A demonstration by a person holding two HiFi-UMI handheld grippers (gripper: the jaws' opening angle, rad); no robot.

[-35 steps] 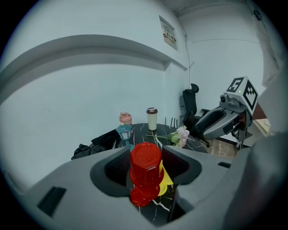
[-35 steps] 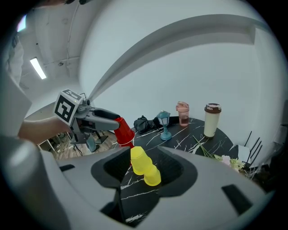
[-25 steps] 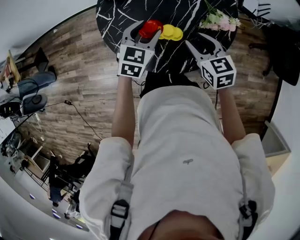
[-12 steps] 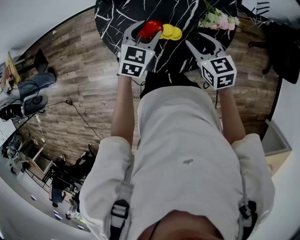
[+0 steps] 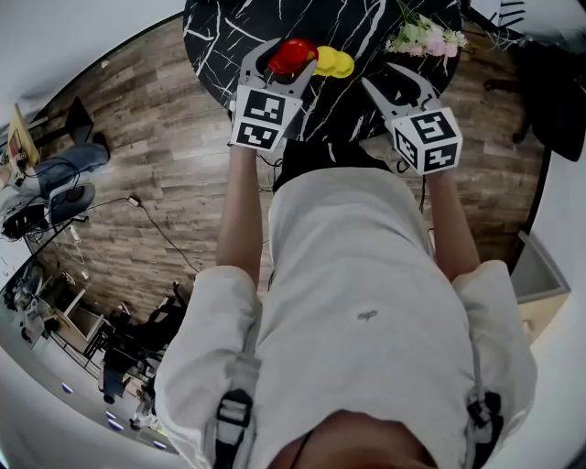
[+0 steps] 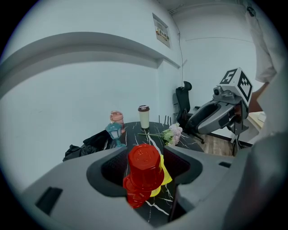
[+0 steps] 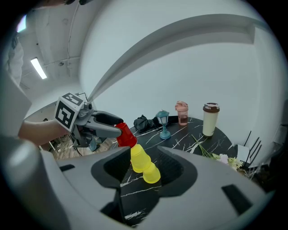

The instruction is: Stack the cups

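On the black marble table (image 5: pixel 366 27) an upside-down red cup (image 5: pixel 295 52) stands between the jaws of my left gripper (image 5: pixel 286 57). In the left gripper view this red cup (image 6: pixel 145 167) sits over a second red cup (image 6: pixel 134 197), with a sliver of space at each jaw. The jaws have just been opening and stand open round it. Two yellow cups (image 5: pixel 335 63) stand just right of it, touching. In the right gripper view the yellow cups (image 7: pixel 144 164) lie ahead of my right gripper (image 7: pixel 144 150). It hovers open and empty at the table's near edge (image 5: pixel 385 75).
A bunch of pale flowers (image 5: pixel 426 38) lies on the table's right side. At the far side stand a paper coffee cup (image 6: pixel 143 117), a pink bottle (image 6: pixel 117 117), a small blue lantern (image 6: pixel 112 132) and a black cloth (image 6: pixel 83 146). Wooden floor surrounds the table.
The left gripper's jaws look slightly wider round the red cup. Both hands stay where they were.
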